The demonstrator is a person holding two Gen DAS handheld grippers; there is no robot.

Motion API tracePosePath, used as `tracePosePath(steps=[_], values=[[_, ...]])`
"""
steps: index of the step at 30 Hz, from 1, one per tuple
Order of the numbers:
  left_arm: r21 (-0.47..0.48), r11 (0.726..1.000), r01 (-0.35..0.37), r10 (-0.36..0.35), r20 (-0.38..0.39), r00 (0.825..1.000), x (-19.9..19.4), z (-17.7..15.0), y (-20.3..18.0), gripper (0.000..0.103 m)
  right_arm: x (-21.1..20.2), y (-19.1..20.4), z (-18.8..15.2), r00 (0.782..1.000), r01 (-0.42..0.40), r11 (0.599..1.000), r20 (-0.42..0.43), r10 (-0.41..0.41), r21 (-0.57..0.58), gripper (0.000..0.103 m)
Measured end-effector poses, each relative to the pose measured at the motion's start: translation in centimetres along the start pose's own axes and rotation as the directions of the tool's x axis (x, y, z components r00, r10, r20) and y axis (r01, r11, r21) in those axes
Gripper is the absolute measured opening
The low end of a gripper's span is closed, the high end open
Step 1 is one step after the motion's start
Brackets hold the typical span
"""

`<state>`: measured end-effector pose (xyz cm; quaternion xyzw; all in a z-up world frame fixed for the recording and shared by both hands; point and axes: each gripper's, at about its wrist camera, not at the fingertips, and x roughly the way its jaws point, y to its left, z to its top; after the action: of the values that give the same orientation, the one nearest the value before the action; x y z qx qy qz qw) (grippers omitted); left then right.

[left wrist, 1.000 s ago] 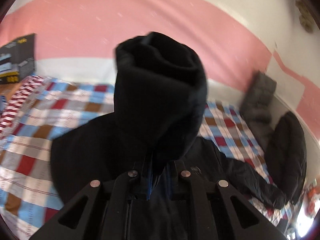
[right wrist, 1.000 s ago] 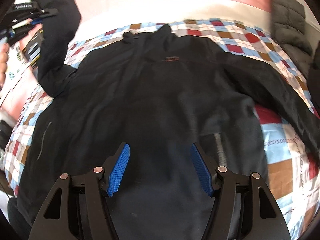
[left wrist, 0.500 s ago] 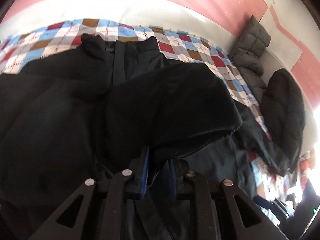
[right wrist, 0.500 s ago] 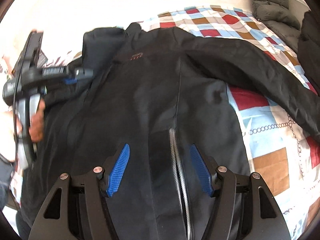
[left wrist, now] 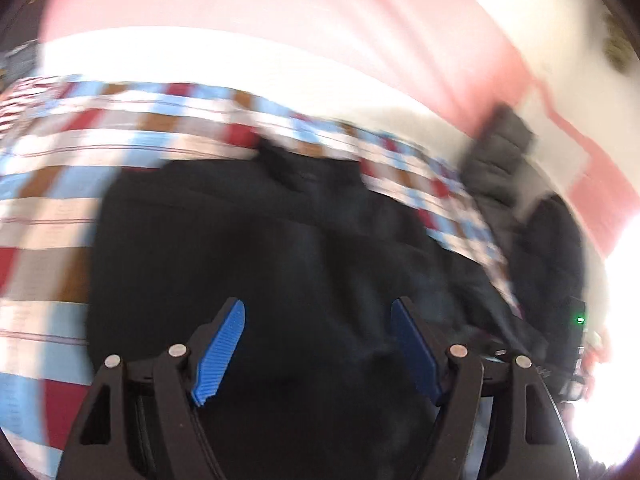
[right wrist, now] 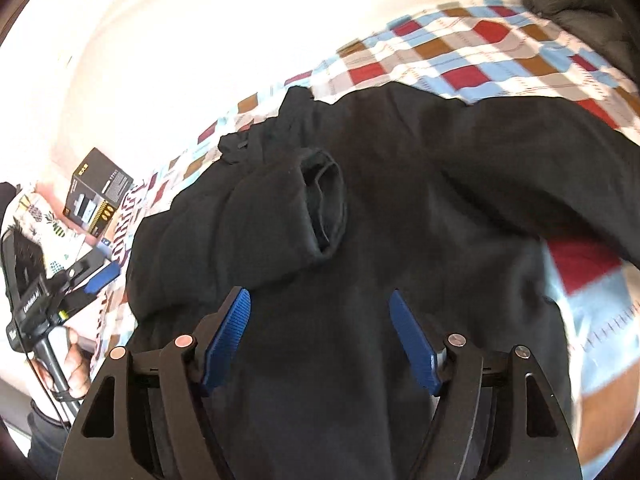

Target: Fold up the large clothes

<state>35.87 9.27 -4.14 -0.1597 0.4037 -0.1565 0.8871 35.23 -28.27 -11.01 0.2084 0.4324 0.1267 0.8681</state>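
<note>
A large black jacket [right wrist: 400, 208] lies spread on a checked bedspread [right wrist: 460, 60]. Its left sleeve [right wrist: 288, 208] is folded across the chest, cuff opening facing up. The other sleeve [right wrist: 560, 168] stretches out to the right. My right gripper [right wrist: 320, 340] is open and empty over the jacket's lower front. My left gripper [left wrist: 318, 348] is open and empty above the jacket [left wrist: 260, 260]; that view is motion-blurred. The left gripper also shows in the right wrist view [right wrist: 92, 280], at the bed's left edge, held by a hand.
A black and yellow box [right wrist: 96, 192] sits at the bed's left side. A grey padded garment [left wrist: 500, 160] and a black padded garment [left wrist: 548, 252] lie at the bed's far right by the pink and white wall.
My left gripper has let go of the sleeve, which now lies across the jacket's chest, and has pulled back to the left. The right gripper stays open over the jacket.
</note>
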Motion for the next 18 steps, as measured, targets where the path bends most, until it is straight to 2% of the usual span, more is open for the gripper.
tracePosePath(steps=[3, 7, 8, 9, 10, 11, 13, 14, 16, 18], values=[[-0.055, 0.991, -0.12, 0.121, 0.019, 0.992, -1.0, 1.0, 4.6, 0.071, 3.2, 0.2, 2.0, 0.999, -0.01, 1.0, -0.033, 0.01, 0.0, 0.073], [-0.09, 0.968, -0.236, 0.239, 0.016, 0.971, -0.6, 1.7, 8.6, 0.043, 8.3, -0.4, 4.3, 0.99, -0.033, 0.998, -0.132, 0.04, 0.056, 0.072], [-0.101, 0.964, -0.247, 0.249, 0.005, 0.969, 0.0, 1.7, 9.4, 0.031, 9.3, -0.4, 4.8, 0.988, -0.045, 0.996, -0.147, 0.055, 0.072, 0.051], [-0.112, 0.962, -0.249, 0.25, -0.01, 0.968, 0.7, 1.8, 9.7, 0.026, 9.4, -0.1, 5.2, 0.988, -0.031, 0.998, -0.148, 0.04, 0.059, 0.019], [-0.116, 0.961, -0.249, 0.249, -0.02, 0.968, 1.2, 1.8, 9.7, 0.023, 9.0, 0.5, 5.7, 0.991, -0.006, 1.0, -0.13, 0.009, 0.027, 0.017], [-0.106, 0.963, -0.248, 0.248, -0.018, 0.969, 1.8, 1.8, 9.5, 0.023, 8.2, 1.1, 6.4, 0.996, -0.015, 1.0, -0.088, 0.015, -0.003, 0.014], [-0.068, 0.966, -0.251, 0.251, -0.007, 0.968, 2.9, 2.0, 8.8, 0.023, 6.9, 1.2, 7.5, 0.999, -0.031, 0.999, -0.032, 0.03, -0.014, 0.014], [-0.048, 0.966, -0.252, 0.252, -0.008, 0.968, 3.7, 2.0, 8.7, 0.023, 7.1, 0.7, 7.6, 0.999, -0.004, 1.0, -0.036, 0.004, -0.01, 0.014], [-0.005, 0.961, -0.275, 0.275, -0.039, 0.961, 6.3, 1.9, 8.7, 0.023, 8.9, -0.7, 7.1, 0.992, 0.078, 0.997, -0.101, -0.078, -0.009, 0.014], [-0.007, 0.957, -0.289, 0.287, -0.096, 0.953, 8.4, 1.7, 9.0, 0.022, 9.9, -1.7, 6.1, 0.986, 0.09, 0.996, -0.139, -0.09, -0.009, 0.019]])
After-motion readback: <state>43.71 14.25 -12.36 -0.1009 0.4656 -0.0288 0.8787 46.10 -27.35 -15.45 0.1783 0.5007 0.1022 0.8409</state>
